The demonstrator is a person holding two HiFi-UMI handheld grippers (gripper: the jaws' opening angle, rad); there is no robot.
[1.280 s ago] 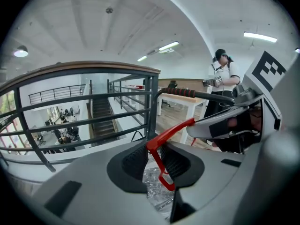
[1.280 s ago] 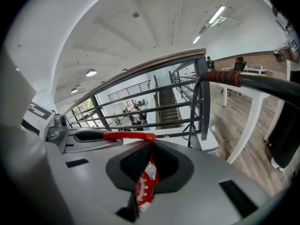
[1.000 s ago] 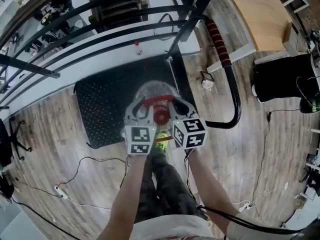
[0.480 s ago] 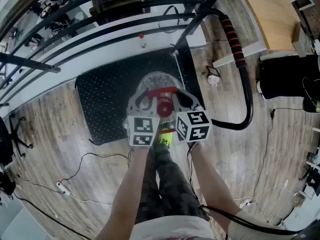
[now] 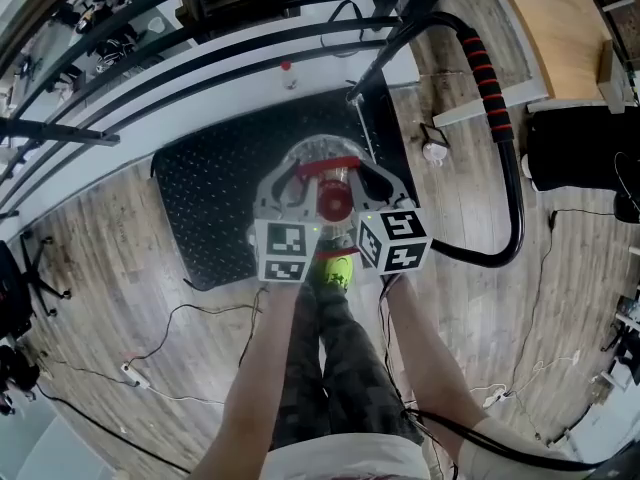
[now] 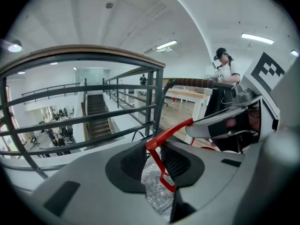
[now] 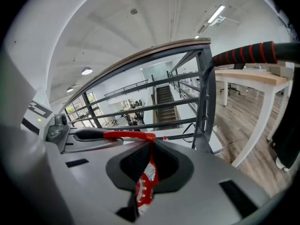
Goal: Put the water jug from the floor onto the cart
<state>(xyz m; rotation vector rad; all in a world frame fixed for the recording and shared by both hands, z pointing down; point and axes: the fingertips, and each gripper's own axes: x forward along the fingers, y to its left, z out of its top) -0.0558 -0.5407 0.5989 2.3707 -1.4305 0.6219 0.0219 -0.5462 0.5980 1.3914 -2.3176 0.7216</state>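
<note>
1. Your left tool (image 5: pixel 287 186) is pinched on the red carry handle (image 5: pixel 324 167) of the water jug (image 5: pixel 318 150). In the left gripper view, the red bar runs between the dark pads (image 6: pixel 133 161), with clear plastic beneath it.
2. Your right tool (image 5: pixel 372 182) is pressed together on the same handle from the opposite side. The right gripper view shows a thin red strip clamped between its pads (image 7: pixel 136 161).
3. The water jug hangs between the two tools, its red cap (image 5: pixel 333 204) showing just in front of the marker cubes. It is over the black studded deck (image 5: pixel 210 198) of the cart. Whether its base touches the deck cannot be told.
4. The cart's push handle (image 5: pixel 515 203), with a red-and-black striped grip (image 5: pixel 485 68), curves round the deck's right side. A dark metal railing (image 5: pixel 150 58) runs beyond the cart.
5. Your green shoe (image 5: pixel 335 271) stands on the wooden floor (image 5: pixel 120 258) at the deck's near edge. A thin cable (image 5: pixel 190 313) trails across the boards to your left.
</note>
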